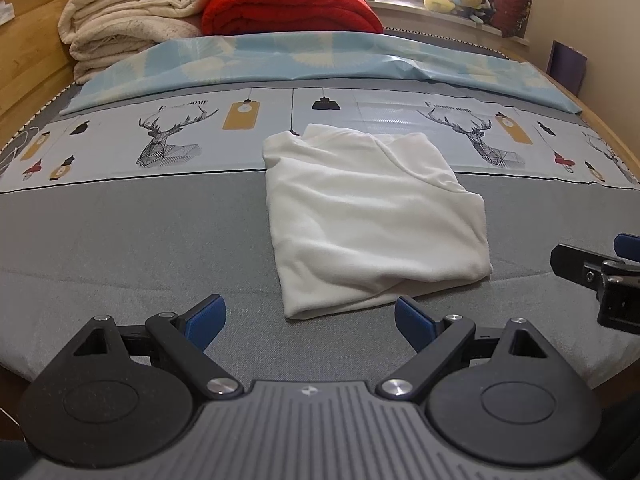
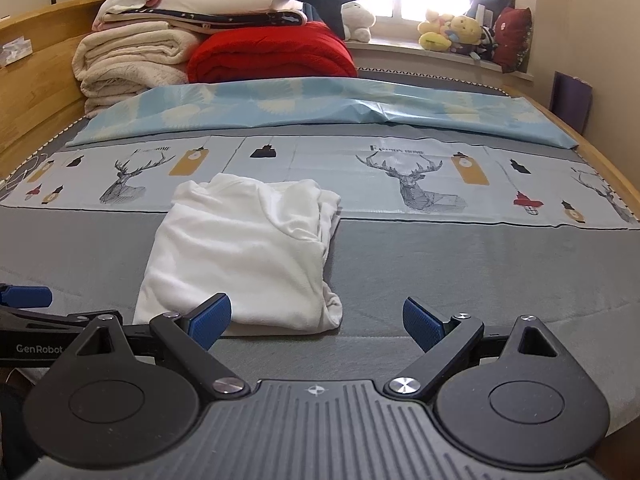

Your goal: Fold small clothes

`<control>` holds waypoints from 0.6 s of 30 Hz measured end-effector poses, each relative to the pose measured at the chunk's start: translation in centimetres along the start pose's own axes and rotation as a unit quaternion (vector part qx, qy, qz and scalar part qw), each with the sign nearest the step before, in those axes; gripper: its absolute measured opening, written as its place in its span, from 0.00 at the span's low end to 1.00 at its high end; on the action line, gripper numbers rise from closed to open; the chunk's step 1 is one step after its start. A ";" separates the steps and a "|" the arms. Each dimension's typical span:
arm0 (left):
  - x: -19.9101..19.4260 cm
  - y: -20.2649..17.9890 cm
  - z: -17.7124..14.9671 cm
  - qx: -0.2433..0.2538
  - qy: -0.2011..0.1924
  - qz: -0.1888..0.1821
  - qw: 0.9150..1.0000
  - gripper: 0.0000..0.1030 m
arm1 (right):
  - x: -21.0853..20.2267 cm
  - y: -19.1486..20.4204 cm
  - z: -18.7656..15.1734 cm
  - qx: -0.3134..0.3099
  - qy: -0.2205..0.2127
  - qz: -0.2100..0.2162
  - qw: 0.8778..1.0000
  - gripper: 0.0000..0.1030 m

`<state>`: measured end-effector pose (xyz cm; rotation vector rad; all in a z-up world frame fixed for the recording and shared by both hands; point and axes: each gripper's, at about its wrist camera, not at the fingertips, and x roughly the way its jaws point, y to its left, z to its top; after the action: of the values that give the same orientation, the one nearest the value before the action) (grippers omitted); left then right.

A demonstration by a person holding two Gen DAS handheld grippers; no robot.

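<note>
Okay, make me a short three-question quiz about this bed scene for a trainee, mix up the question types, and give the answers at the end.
1. True or false: the left gripper is clamped on the folded white fleece garment.
2. Multiple choice: what lies directly beside the stack of cream blankets at the head of the grey mattress? A) a folded red quilt B) a green basket C) a black suitcase
3. Fill in: the printed strip behind the garment shows line drawings of ____.

Key: 1 false, both grippers, including the right gripper, are open and hold nothing; 2 A, the folded red quilt; 3 deer, on the deer-print strip.
</note>
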<state>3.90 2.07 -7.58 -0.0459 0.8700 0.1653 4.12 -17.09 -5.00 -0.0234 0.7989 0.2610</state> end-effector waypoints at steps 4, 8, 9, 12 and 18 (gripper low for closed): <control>0.0 -0.1 0.0 -0.001 0.001 -0.001 1.000 0.92 | 0.0 0.3 -0.1 -0.006 0.002 0.003 1.000 0.90; 0.1 0.0 -0.1 0.000 0.001 -0.001 1.000 0.92 | 0.1 0.5 -0.1 -0.010 0.003 0.004 1.000 0.90; 0.1 0.0 -0.1 0.000 0.002 -0.001 1.000 0.92 | 0.1 0.5 -0.1 -0.009 0.003 0.004 1.000 0.90; 0.1 0.1 -0.2 -0.002 0.003 -0.002 1.000 0.92 | 0.1 0.6 -0.2 -0.008 0.004 0.003 1.000 0.90; 0.1 0.0 -0.2 -0.001 0.003 -0.002 1.000 0.92 | 0.2 0.7 -0.2 -0.011 0.005 0.004 1.000 0.90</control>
<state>3.83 2.09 -7.75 -0.0493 0.8766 0.1628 3.98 -16.36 -5.22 -0.0415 0.8064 0.2768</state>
